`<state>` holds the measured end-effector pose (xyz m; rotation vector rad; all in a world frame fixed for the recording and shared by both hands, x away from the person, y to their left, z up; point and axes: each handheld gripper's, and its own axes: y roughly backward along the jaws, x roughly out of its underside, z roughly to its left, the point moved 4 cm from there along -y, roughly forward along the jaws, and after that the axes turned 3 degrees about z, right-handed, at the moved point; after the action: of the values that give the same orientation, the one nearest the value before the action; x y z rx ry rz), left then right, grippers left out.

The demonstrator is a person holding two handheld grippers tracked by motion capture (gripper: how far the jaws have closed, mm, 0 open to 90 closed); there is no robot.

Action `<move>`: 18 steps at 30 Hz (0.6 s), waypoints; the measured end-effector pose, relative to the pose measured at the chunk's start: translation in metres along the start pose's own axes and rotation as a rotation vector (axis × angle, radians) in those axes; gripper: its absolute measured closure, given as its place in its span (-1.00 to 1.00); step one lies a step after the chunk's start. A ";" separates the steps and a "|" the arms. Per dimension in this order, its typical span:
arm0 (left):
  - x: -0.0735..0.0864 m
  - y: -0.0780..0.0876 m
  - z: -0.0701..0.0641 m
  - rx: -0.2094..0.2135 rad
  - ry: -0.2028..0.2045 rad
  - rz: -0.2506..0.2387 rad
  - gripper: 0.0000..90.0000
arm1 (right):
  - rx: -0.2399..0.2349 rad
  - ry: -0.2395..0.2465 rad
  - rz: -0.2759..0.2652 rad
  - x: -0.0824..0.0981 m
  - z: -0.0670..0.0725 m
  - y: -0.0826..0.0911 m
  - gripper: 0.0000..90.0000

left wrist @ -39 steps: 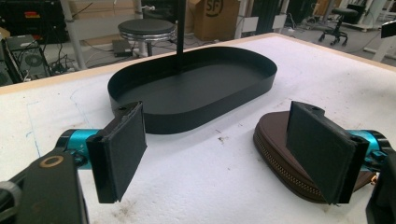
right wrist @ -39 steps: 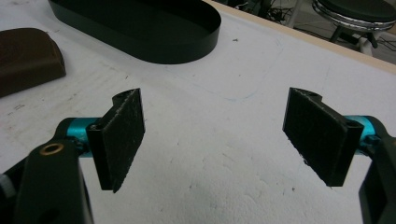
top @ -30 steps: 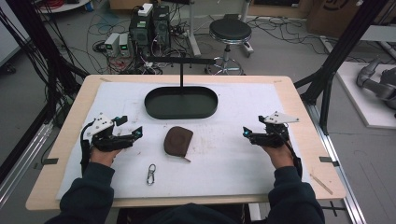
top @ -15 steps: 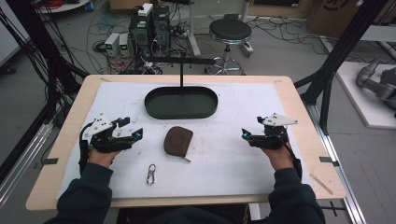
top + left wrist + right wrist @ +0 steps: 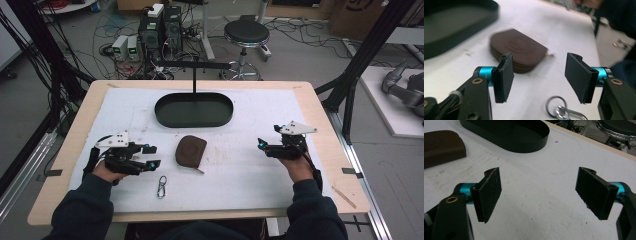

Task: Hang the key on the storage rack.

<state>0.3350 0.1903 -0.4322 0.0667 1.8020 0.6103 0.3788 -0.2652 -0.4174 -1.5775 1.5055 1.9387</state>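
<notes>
Left gripper (image 5: 152, 156) low over the white mat (image 5: 250, 165), left of centre, jaws pointing toward the brown leather pouch (image 5: 190, 150). Jaws apart with nothing between them, just been closing partway; pads (image 5: 503, 75) bare in the left gripper view, gap open onto mat. Pouch lying flat on the mat just beyond the left gripper tips, not touched; seen past the left pad in the left gripper view (image 5: 520, 50), small zipper pull sticking out at its near corner. Silver carabiner clip (image 5: 162, 186) with key ring flat on the mat near the front edge, just beside and below the left gripper; ring and clip end at the bottom of the left gripper view (image 5: 560, 110), below the gap, apart from both pads.

Right gripper (image 5: 262, 146) on the right half of the mat, well apart from pouch, jaws pointing left toward centre. Jaws wide apart, holding nothing; bare mat between pads (image 5: 487, 195) in the right gripper view. Pouch corner at upper left there (image 5: 442, 146).

Black oval tray (image 5: 165, 116) with upright T-shaped stand (image 5: 194, 67) behind the pouch, at the far middle of the mat; wall also in right gripper view (image 5: 524, 146). Wooden table (image 5: 320, 120) under the mat.
</notes>
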 end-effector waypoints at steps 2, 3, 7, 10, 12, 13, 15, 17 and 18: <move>0.002 -0.006 -0.003 0.016 -0.013 0.037 -0.12 | 0.000 0.004 0.002 0.000 0.000 -0.001 -0.53; 0.005 -0.011 -0.005 0.026 -0.014 0.068 -0.12 | -0.001 0.002 0.005 0.000 0.001 -0.001 -0.53; 0.009 -0.020 -0.008 0.058 -0.021 0.118 -0.12 | -0.001 0.002 0.004 0.000 0.001 -0.001 -0.53; 0.012 -0.023 -0.008 0.063 -0.011 0.151 -0.07 | -0.002 0.002 0.003 0.000 0.001 0.000 -0.53; 0.016 -0.024 -0.006 0.078 0.001 0.184 0.06 | -0.002 0.001 0.003 0.000 0.001 0.000 -0.53; 0.019 -0.025 -0.007 0.091 0.004 0.202 0.10 | -0.007 0.007 0.003 0.000 0.001 0.000 -0.53; 0.021 -0.026 -0.007 0.103 0.006 0.209 0.18 | -0.007 0.008 0.006 0.000 0.002 -0.001 -0.53; 0.025 -0.029 -0.008 0.119 0.005 0.243 0.23 | -0.007 0.004 0.005 0.000 0.002 -0.001 -0.53; 0.025 -0.029 -0.008 0.119 0.005 0.243 0.25 | -0.007 0.004 0.005 0.000 0.002 -0.001 -0.53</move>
<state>0.3274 0.1712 -0.4654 0.3691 1.8488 0.6734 0.3786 -0.2634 -0.4179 -1.5835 1.5069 1.9463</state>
